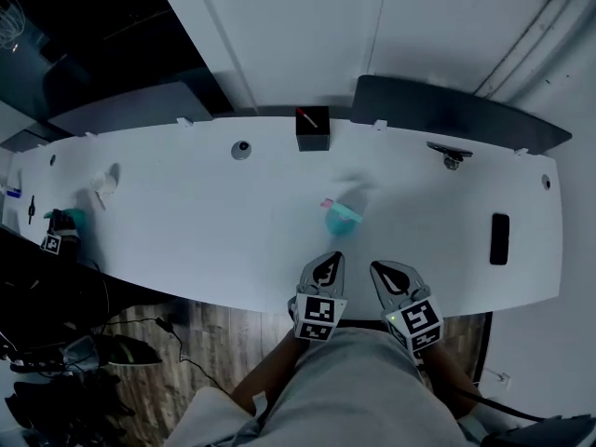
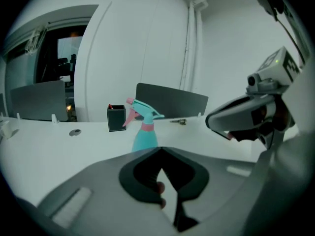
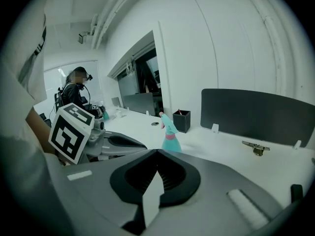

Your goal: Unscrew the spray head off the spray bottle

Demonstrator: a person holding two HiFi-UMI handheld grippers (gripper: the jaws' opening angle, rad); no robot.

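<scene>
A teal spray bottle [image 1: 341,216] with a teal head and a pink trigger and collar stands upright on the white table [image 1: 205,222], a little beyond both grippers. It also shows in the left gripper view as the spray bottle [image 2: 144,129] and in the right gripper view as the spray bottle [image 3: 170,133]. My left gripper [image 1: 326,268] and right gripper [image 1: 391,274] hover side by side over the table's near edge, both shut and holding nothing. Neither touches the bottle.
A black pen box [image 1: 312,128] stands at the table's far edge, a round grommet [image 1: 241,150] to its left. A black phone [image 1: 499,238] lies at the right and a small metal fitting [image 1: 451,155] at the far right. A person [image 3: 76,90] with another gripper is at the table's left end.
</scene>
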